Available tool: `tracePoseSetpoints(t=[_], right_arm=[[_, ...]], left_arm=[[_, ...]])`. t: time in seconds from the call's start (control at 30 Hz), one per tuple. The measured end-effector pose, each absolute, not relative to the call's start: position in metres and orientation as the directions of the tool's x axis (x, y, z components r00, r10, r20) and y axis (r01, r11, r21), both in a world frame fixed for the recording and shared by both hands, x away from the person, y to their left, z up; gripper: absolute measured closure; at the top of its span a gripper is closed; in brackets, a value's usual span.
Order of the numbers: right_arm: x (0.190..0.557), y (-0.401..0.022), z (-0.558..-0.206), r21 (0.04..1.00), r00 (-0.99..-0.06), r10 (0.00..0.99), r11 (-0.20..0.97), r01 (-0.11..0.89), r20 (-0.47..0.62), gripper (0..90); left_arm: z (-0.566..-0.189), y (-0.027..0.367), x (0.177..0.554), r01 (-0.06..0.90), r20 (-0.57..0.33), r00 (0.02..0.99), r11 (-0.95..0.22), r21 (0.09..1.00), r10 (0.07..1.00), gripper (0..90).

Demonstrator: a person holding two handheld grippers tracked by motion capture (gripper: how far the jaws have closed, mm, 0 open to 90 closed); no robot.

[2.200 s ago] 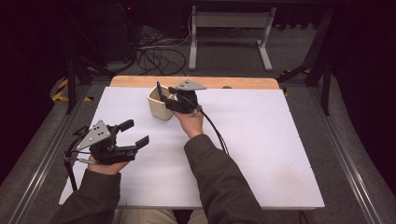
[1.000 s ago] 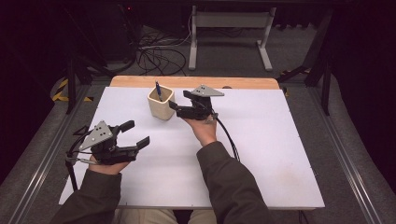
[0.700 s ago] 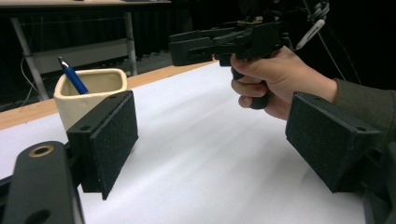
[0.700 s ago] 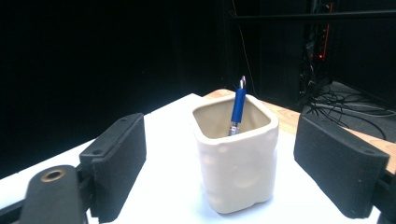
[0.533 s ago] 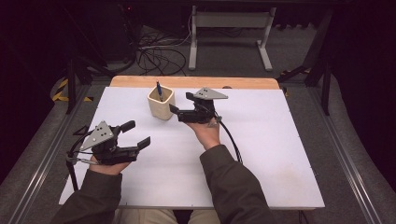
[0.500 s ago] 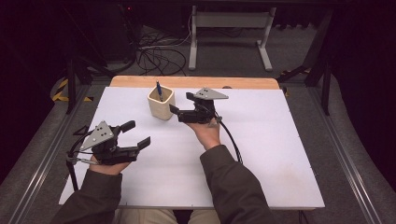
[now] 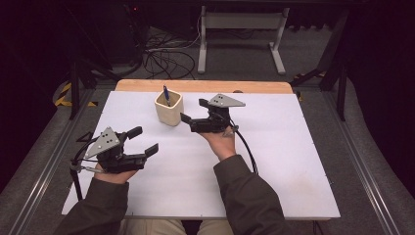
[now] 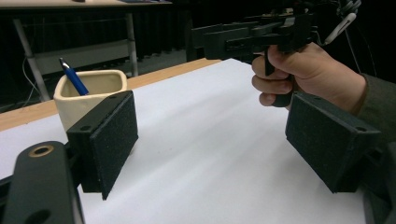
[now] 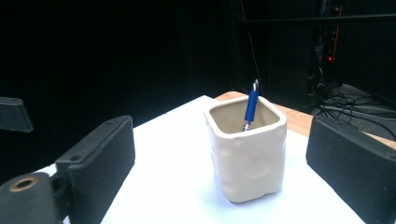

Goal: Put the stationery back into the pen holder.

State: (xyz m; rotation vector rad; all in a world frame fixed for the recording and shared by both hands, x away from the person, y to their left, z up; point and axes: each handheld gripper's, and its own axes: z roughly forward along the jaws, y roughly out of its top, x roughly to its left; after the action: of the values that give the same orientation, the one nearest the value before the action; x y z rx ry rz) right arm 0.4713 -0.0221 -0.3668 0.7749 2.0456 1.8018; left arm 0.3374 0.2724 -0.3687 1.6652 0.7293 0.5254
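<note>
A cream square cup (image 7: pixel 169 111) stands near the back of the white table (image 7: pixel 293 161), with a blue pen (image 7: pixel 166 95) upright inside it. My right gripper (image 7: pixel 194 111) is open just to the right of the cup, jaws pointing at it and apart from it. In the right gripper view the cup (image 9: pixel 247 154) and its pen (image 9: pixel 251 109) stand ahead of the spread jaws of that gripper (image 9: pixel 222 140). My left gripper (image 7: pixel 143 140) is held open at the near left with nothing between its pads. In the left gripper view that gripper (image 8: pixel 219 144) faces the cup (image 8: pixel 88 91) and the right gripper (image 8: pixel 252 37).
A wooden strip (image 7: pixel 205 85) runs along the table's far edge. Cables (image 7: pixel 166 58) and a metal stand (image 7: pixel 240 29) lie on the floor beyond. The right gripper's cable (image 7: pixel 247 149) trails along the forearm.
The right gripper, which was at the cup 2.2 s ago, has drawn back to the right and stands apart from it. The pen stays in the cup. The left gripper has not moved.
</note>
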Motion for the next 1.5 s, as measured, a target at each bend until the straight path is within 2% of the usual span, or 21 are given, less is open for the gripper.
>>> tracePoseSetpoints(t=[0.9,1.5], right_arm=[[0.446,-0.059,-0.365,0.984,-0.812,0.571,0.04,0.175,0.121,4.1],[0.425,-0.099,-0.367,0.986,-0.786,0.608,0.033,0.164,0.11,2.1]], left_arm=[[-0.368,0.272,0.337,0.181,-0.045,0.702,-0.117,0.977,0.711,15.9],[-0.367,0.271,0.336,0.177,-0.041,0.696,-0.115,0.978,0.717,11.2]])
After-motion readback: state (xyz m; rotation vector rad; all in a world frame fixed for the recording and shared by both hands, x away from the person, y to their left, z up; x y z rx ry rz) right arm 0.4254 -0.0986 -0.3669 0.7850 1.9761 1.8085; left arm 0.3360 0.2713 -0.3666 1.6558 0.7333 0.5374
